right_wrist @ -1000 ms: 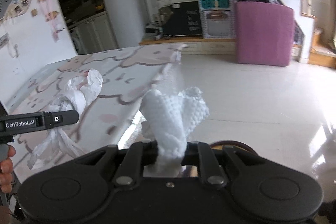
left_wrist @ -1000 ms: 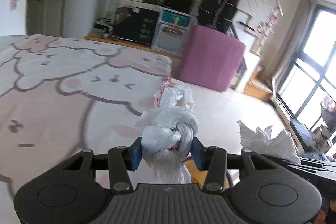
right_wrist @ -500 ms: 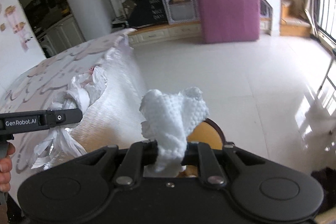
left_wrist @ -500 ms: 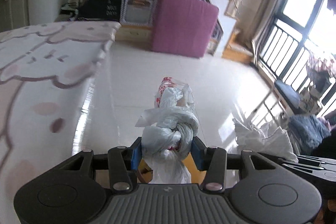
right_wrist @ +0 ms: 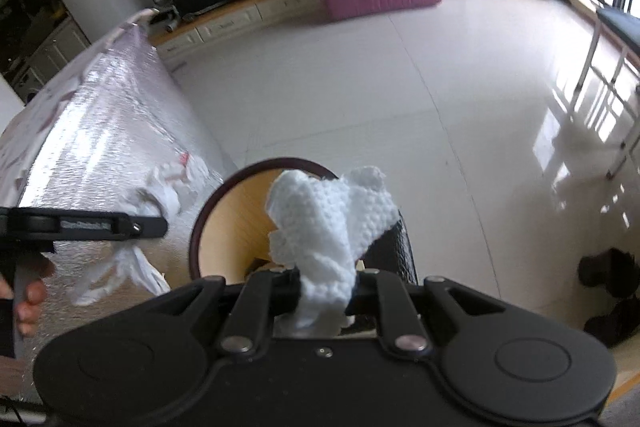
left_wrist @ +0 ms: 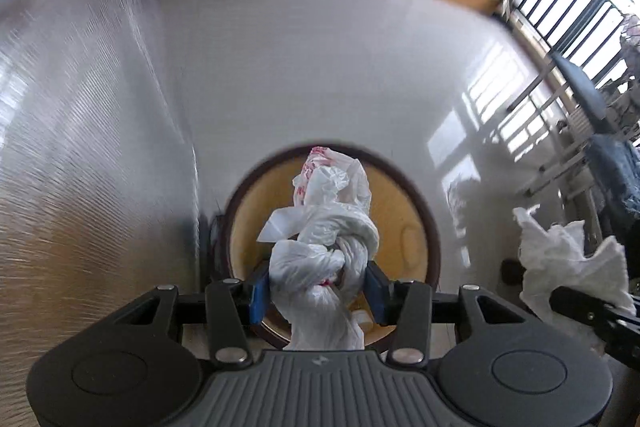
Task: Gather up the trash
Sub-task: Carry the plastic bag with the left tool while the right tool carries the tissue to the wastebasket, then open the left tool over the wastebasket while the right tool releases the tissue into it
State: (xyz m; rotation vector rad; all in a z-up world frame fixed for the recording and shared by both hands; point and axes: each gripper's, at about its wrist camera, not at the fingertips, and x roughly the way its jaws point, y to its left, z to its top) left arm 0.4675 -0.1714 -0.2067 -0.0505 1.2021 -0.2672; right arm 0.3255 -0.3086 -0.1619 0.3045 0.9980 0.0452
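Still, the left gripper pinching the knotted bag hangs over the bin, but the right gripper, clamped on the tissue, sits near its right rim, so that wad could drop onto the floor.

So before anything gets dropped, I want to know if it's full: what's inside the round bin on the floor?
Inside the round bin, only bare yellowish inner wall and a small pale item near the bottom show. The knotted plastic bag in the left gripper covers the middle, so the rest is hidden.
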